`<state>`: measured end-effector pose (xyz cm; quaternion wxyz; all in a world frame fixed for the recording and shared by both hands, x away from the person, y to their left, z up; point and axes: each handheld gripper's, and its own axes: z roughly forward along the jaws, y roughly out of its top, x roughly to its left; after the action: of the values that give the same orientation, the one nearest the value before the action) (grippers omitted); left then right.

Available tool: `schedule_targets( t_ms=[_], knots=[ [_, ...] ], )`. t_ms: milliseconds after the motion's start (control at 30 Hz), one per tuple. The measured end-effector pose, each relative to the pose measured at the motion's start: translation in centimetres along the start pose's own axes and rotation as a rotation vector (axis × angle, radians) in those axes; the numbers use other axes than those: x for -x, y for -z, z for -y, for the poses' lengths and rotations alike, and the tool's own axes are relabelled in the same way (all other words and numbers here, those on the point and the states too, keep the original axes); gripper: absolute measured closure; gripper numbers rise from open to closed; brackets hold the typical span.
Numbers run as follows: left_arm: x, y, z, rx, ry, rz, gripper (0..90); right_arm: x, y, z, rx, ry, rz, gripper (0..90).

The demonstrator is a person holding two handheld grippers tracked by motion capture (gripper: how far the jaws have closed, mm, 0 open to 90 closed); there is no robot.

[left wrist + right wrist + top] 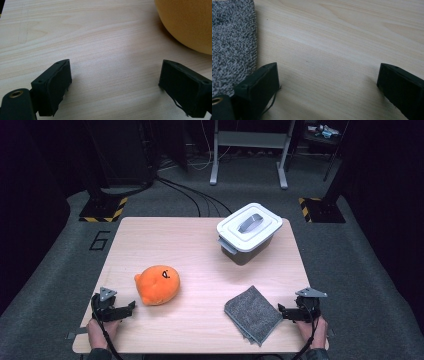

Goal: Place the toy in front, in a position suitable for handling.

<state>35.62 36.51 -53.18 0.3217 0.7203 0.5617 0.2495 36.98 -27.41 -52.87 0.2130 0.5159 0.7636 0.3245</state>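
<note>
my left gripper (131, 308) and right gripper (281, 310) both rest on the table (200, 270) with jaws spread wide and empty, the soft, light orange plush toy (158, 284) just beside the left and the limp grey cloth (252, 314) beside the right, so i'd pinch the toy's squashy side.

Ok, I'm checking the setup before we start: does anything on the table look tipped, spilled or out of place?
Nothing stands out. The orange plush toy sits whole, the grey cloth lies folded flat, and the white box stands upright with its lid on. Both grippers, left gripper and right gripper, rest open on the table.
</note>
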Motion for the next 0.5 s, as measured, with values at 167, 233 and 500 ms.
schedule_targets(
  t_ms=[167,233,500],
  knots=[
    [0.0,0.0,0.0,0.002,0.004,-0.003,10.4,0.1,0.1,0.0,0.004,-0.003,-0.008,3.7],
    [0.0,0.0,0.0,0.003,0.003,-0.004,10.5,0.4,0.1,-0.1,0.003,-0.012,-0.030,3.5],
    [0.0,0.0,0.0,0.003,0.004,-0.004,10.5,0.6,1.5,-0.9,0.034,-0.051,-0.054,3.0]
  ],
)
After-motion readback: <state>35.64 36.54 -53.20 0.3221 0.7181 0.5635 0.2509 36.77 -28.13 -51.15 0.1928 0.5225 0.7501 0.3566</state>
